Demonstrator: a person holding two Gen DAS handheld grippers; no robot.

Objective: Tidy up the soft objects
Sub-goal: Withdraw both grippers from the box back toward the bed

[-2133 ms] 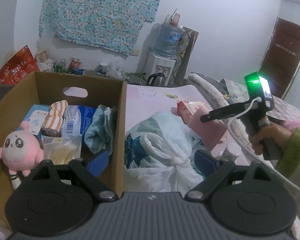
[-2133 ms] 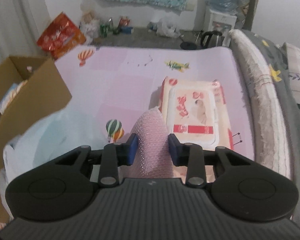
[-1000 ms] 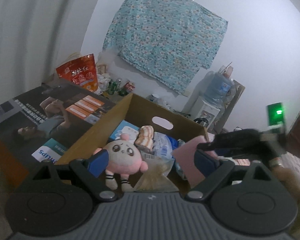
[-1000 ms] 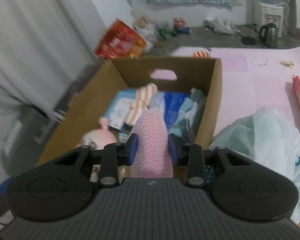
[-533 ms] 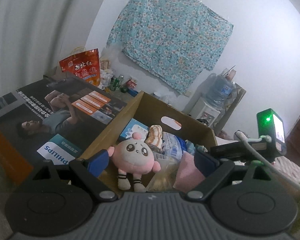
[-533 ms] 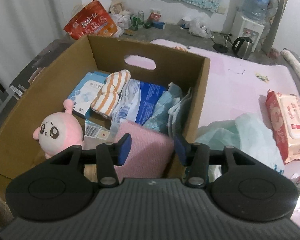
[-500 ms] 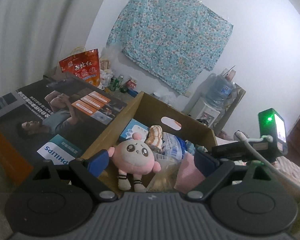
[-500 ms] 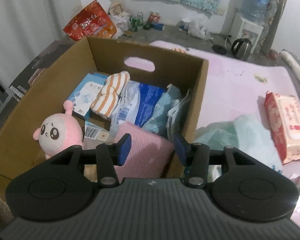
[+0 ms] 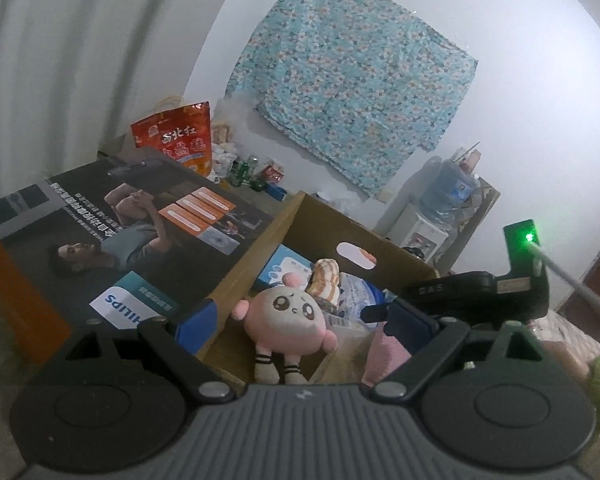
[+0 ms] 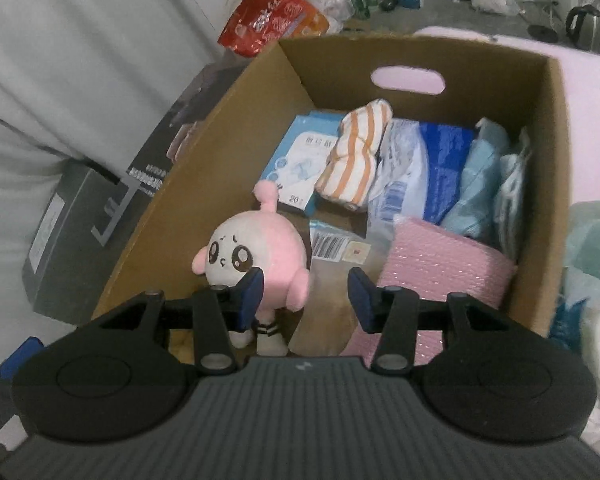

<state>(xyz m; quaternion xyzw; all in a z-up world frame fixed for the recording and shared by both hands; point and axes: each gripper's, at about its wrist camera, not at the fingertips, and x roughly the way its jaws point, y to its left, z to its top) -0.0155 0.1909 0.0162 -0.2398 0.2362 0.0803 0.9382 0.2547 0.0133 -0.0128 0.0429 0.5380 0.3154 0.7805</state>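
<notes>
An open cardboard box (image 10: pixel 556 160) holds a round pink plush toy (image 10: pixel 256 256), a striped orange-and-white cloth (image 10: pixel 356 160), blue and white soft packs (image 10: pixel 440 160) and a folded pink knit cloth (image 10: pixel 440 268). My right gripper (image 10: pixel 305 284) hangs open over the box's near side, with nothing between its pads. The plush is just behind its left finger, and the pink cloth lies apart, beyond its right finger, in the near right corner. My left gripper (image 9: pixel 304 318) stands wide open outside the box's near edge, framing the plush (image 9: pixel 288 316) without touching it.
A dark printed carton (image 9: pixel 140 232) lies against the box's left side, with a red snack bag (image 10: pixel 272 20) behind it. A pale plastic bag (image 10: pixel 592 248) sits right of the box on a pink mat (image 10: pixel 592 68). Bottles, a kettle and a water dispenser line the far wall.
The right gripper's jaws widened and let go of the pink cloth, which now lies in the box's near right corner. That gripper then shifted left and lower, toward the plush.
</notes>
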